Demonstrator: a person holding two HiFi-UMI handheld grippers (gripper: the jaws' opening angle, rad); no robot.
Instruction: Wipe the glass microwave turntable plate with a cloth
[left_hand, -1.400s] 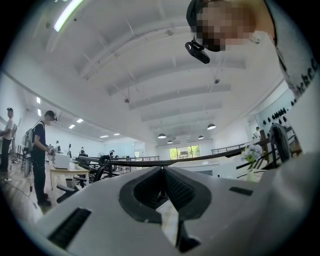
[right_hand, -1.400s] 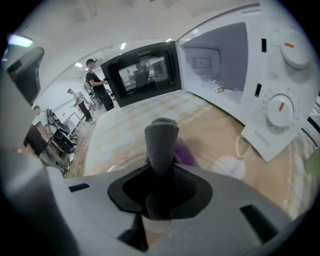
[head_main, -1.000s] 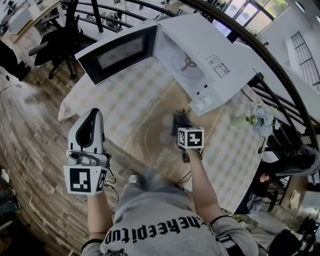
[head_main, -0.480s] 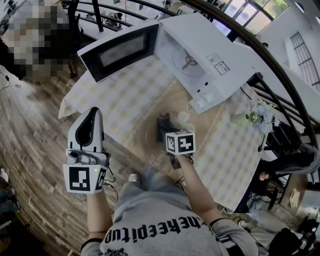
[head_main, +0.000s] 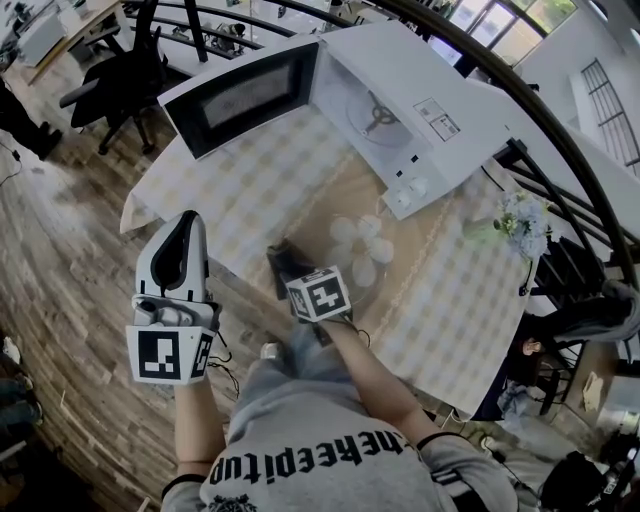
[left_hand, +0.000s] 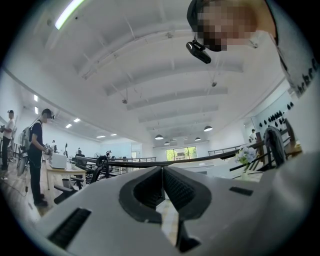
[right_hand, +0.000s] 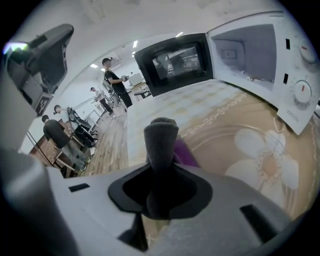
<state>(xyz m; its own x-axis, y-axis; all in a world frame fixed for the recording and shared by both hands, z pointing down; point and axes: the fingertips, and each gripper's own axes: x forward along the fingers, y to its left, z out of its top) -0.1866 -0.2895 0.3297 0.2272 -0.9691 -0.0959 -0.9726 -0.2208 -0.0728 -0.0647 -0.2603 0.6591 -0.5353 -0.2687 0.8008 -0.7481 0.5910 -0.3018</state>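
Note:
The glass turntable plate (head_main: 352, 262) lies on the checked tablecloth in front of the microwave, and a flower pattern shows through it. My right gripper (head_main: 284, 264) is over the plate's near-left rim, shut on a dark grey cloth (head_main: 279, 256). In the right gripper view the cloth (right_hand: 161, 142) stands up out of the jaws of that gripper (right_hand: 160, 176), a purple bit shows behind it, and the plate (right_hand: 260, 160) spreads to the right. My left gripper (head_main: 178, 232) hangs off the table's left side above the floor. Its jaws (left_hand: 163, 175) point up into the room and are shut on nothing.
The white microwave (head_main: 420, 120) stands at the back with its door (head_main: 245, 100) swung open to the left and its cavity (right_hand: 250, 47) bare. A vase of flowers (head_main: 520, 228) is at the right. An office chair (head_main: 120, 75) and a curved railing (head_main: 560, 130) lie beyond the table.
My right gripper has swept the cloth across the plate, from its right side toward the near-left rim. The left gripper has stayed where it was.

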